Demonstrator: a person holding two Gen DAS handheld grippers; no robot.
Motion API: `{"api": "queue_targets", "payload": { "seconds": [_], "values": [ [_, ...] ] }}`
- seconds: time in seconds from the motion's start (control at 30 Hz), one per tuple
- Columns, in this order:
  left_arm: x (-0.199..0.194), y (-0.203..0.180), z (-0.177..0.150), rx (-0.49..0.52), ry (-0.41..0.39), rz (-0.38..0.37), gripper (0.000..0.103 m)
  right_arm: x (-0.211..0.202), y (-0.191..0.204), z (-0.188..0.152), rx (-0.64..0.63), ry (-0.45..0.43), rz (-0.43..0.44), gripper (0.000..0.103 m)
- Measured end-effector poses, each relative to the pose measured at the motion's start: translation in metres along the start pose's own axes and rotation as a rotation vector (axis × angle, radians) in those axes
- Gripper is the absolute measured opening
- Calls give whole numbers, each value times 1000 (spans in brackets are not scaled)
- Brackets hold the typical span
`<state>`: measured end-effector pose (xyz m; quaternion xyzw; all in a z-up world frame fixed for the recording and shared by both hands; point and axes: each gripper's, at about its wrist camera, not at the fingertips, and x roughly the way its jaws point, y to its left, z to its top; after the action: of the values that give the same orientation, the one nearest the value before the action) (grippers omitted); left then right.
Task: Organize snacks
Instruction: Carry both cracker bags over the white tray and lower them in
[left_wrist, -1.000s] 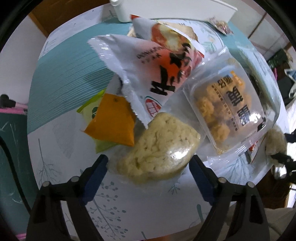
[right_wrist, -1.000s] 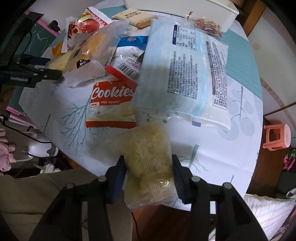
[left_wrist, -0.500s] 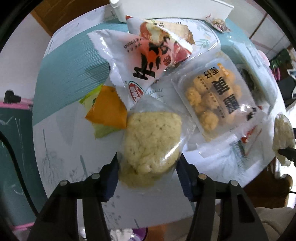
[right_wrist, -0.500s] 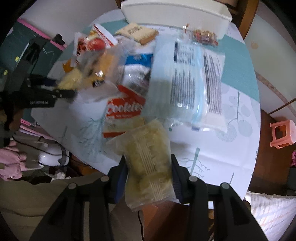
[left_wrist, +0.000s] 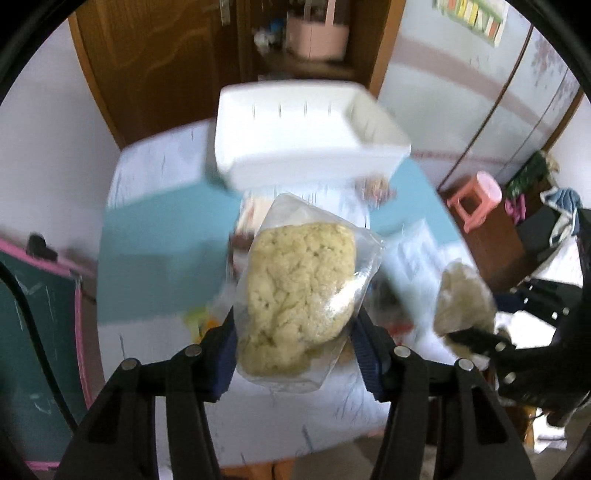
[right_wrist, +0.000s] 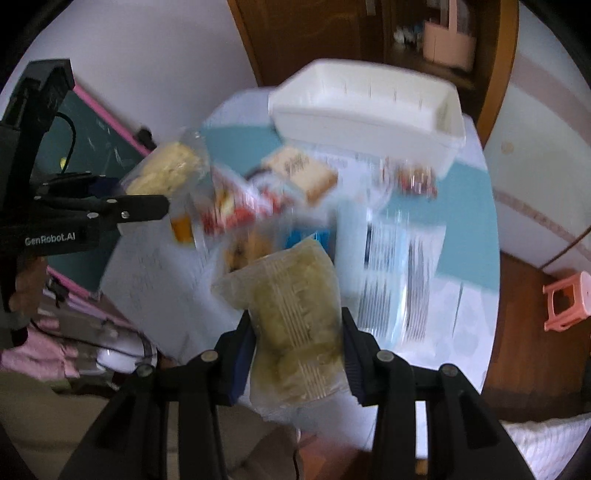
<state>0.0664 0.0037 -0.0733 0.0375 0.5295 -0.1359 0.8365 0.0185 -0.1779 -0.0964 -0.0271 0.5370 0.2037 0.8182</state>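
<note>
Both clamped: left gripper on pale puffed snack, right gripper on yellowish snack pack, above table short of white bin.

Snack pile and white bin smeared by motion blur, labels unreadable

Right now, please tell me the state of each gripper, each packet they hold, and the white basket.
left gripper: shut on a packet, lifted.
left rice cake packet: sealed, held off the table.
right gripper: shut on a packet, lifted.
right rice cake packet: sealed, held up.
white basket: upright; inside not visible.
</note>
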Motion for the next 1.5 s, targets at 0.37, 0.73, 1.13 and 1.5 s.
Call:
{"api": "queue_targets", "payload": {
  "seconds": [0.37, 0.73, 1.13, 1.5],
  "values": [
    [2, -1, 119, -33, -144, 77, 54, -26, -45, 134, 84, -148, -82, 43],
    [60, 18, 202, -71, -161, 82, 55, 14, -97, 230, 215, -181, -137, 43],
    [143, 26, 233, -90, -66, 87, 55, 82, -128, 267, 310, -101, -169, 43],
    [191, 29, 242, -81, 6, 105, 56, 122, -139, 277, 347, -35, -180, 44]
  ]
}}
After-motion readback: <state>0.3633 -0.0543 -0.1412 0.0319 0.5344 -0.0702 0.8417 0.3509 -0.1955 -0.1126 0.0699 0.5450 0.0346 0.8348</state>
